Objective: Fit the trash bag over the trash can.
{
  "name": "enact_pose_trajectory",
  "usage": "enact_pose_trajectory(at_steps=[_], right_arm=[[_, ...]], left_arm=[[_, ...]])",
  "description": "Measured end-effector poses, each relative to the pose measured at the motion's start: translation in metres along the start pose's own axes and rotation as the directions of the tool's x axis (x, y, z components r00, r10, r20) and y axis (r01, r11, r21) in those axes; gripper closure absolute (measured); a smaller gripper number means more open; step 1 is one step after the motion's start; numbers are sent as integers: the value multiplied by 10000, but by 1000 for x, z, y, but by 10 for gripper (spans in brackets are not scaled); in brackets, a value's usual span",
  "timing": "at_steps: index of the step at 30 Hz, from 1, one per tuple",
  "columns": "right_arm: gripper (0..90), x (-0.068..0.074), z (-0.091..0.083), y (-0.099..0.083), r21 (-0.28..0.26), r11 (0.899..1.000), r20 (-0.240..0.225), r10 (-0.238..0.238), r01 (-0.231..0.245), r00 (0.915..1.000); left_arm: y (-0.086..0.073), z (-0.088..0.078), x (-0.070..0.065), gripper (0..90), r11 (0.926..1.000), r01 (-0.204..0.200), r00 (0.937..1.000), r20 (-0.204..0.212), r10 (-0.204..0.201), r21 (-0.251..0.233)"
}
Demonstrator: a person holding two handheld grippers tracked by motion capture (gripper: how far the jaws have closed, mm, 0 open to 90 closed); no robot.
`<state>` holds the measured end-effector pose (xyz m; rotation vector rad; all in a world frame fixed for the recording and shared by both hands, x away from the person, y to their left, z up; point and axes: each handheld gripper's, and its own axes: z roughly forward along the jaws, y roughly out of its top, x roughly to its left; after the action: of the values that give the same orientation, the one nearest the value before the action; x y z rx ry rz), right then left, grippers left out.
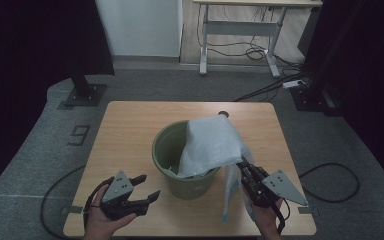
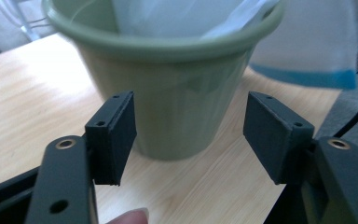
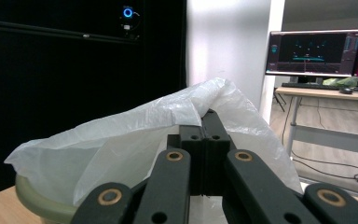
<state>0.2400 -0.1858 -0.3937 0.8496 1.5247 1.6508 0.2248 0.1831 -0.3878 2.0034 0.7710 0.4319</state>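
Observation:
A green plastic bucket (image 1: 189,186) stands near the middle of the wooden table (image 1: 130,125). A white translucent plastic bag (image 1: 211,142) drapes over the bucket's right side, and a blue-edged flap hangs down outside it. My right gripper (image 1: 242,165) is shut on the bag's edge at the bucket's right rim, and its closed pads pinch the film (image 3: 121,135) in the right gripper view (image 3: 208,116). My left gripper (image 1: 149,186) is held left of the bucket, clear of it, jaws open and nothing between them. The left gripper view (image 2: 191,135) faces the bucket's wall (image 2: 177,93).
The table's front edge runs just under both hands. A small round hole (image 1: 223,114) sits at the table's far edge. Behind stand a white desk frame (image 1: 240,30), floor cables (image 1: 265,90) and a black stand base (image 1: 84,94). A lit monitor (image 3: 314,46) is far off.

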Motion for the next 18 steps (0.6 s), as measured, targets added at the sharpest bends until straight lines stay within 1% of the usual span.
enact_pose_trajectory(at_steps=[5, 7, 9, 13, 15, 18], right_arm=[[887, 2, 1, 2, 73, 10000, -88, -40, 41, 10000], [886, 2, 1, 2, 91, 9999, -105, -42, 42, 9999], [886, 3, 1, 2, 122, 9999, -140, -36, 38, 9999], [886, 6, 3, 2, 181, 9997, -259, -173, 177, 9995], [886, 7, 4, 2, 208, 9996, -304, -196, 203, 9993], [886, 9, 5, 2, 230, 9996, -344, -179, 187, 9992]], left_arm=[[12, 4, -6, 372, 9996, -276, 9995, 142, 277, -52], [14, 5, -7, 380, 9994, -329, 9994, 126, 330, -105], [17, 7, -8, 390, 9993, -343, 9993, 174, 346, -123], [21, 8, -8, 399, 9990, -389, 9989, 268, 395, -218], [23, 8, -7, 404, 9990, -343, 9988, 325, 353, -292], [24, 9, -5, 409, 9990, -290, 9991, 305, 300, -340]])
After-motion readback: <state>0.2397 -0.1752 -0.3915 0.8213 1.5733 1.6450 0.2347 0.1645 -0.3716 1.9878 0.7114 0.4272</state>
